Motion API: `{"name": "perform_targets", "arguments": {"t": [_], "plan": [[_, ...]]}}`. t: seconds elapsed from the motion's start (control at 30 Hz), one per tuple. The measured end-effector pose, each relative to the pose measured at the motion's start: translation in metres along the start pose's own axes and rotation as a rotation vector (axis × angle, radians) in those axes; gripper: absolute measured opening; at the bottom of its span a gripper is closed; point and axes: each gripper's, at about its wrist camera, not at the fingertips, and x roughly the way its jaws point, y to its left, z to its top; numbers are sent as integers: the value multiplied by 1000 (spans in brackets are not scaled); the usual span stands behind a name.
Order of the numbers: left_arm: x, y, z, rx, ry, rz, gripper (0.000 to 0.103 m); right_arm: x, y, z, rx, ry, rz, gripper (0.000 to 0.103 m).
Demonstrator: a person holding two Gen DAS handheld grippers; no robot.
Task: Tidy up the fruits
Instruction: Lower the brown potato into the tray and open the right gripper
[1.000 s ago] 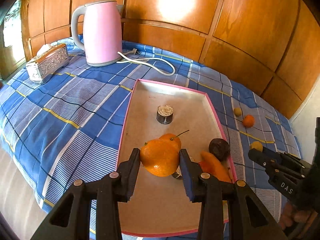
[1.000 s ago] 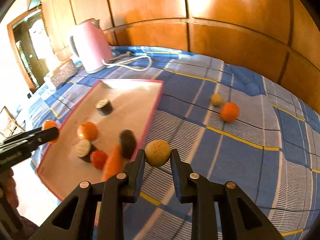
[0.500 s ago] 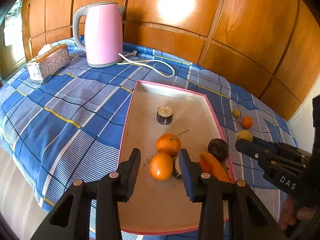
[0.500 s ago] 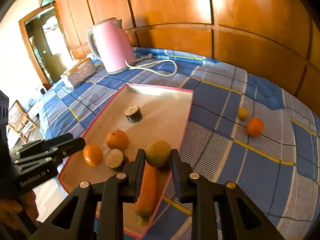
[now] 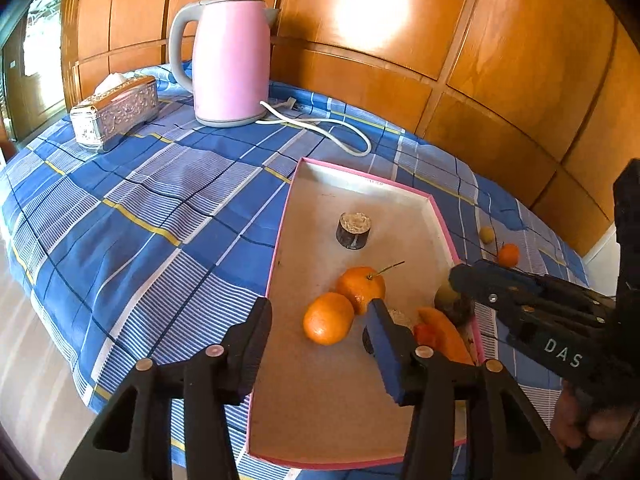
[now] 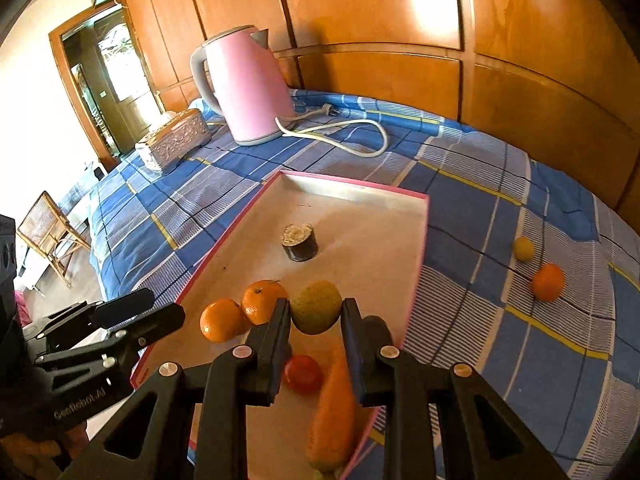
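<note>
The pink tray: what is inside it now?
Inside the tray: two oranges, a dark cylinder, a tomato, a carrot, a yellow-green fruit. The hand-held gripper hides what lies beneath it.

On the bench the tray [image 6: 416, 240] holds two oranges [image 6: 222, 320] side by side, a carrot [image 6: 334, 408] nearer the camera — two small fruits [image 6: 548, 282] lie right of it; the kettle [image 6: 248, 88] stands behind.

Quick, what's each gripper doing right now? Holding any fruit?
Left gripper: jaws open and just widened, holding nothing; the orange lies loose in the tray.
Right gripper: jaws starting to open, yellow-green fruit between them over the tray.
</note>
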Motion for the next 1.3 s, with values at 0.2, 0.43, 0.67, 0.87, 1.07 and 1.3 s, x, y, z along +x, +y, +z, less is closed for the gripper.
{"name": "perform_targets", "arguments": {"t": [0.2,0.43,0.67,0.87,1.07,1.3], "plan": [[-2,0,1,5,-7,2,51,2,4,-4,8,-1,-2,34],[-5,-6,-1,21,-10,-6,51,-6,-1,-17,34,-5,-24,35],[-8,-13,-3,38,-11,-13,52,-11,-11,-27,79,-1,-43,36],[-12,-21,-4,61,-20,-21,55,-20,-20,-31,111,-22,-68,36],[-12,-29,-6,84,-17,-23,55,-25,-37,-37,161,-33,-91,37],[-10,-41,-7,119,-3,-39,55,-30,-60,-46,224,-34,-130,37]]}}
